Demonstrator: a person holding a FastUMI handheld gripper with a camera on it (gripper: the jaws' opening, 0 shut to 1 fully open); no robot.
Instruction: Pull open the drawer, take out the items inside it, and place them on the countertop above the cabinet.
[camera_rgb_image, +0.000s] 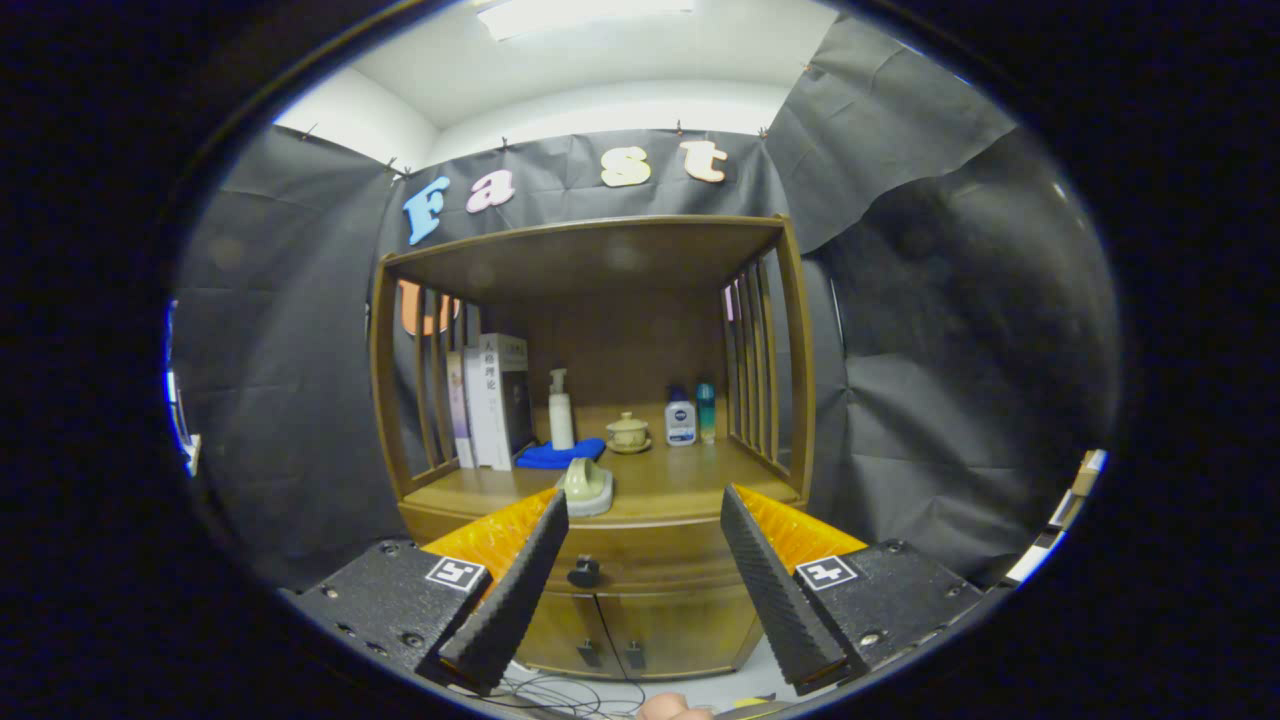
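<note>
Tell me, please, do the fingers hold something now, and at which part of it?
Nothing is held. The gripper is open, its fingers wide apart and empty. The drawer knob lies beyond them, untouched, on the closed drawer.

Drawer knob (583, 572) between spread fingers (510, 590), countertop (690, 485) above — books (490, 400) left, bottles (690, 415) right

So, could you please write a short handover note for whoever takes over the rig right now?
Gripper: fingers open, holding nothing, aimed at the cabinet front, apart from it.
Wooden drawer with round dark knob: shut; the knob sits between the fingers, near the left one.
Wooden countertop: a pale green dish-like item lies at its front edge; books, bottles, blue cloth and lidded cup stand behind.
Done: nothing visible yet.
Left: pull the drawer open, lift out its contents, set them on the countertop.
</note>
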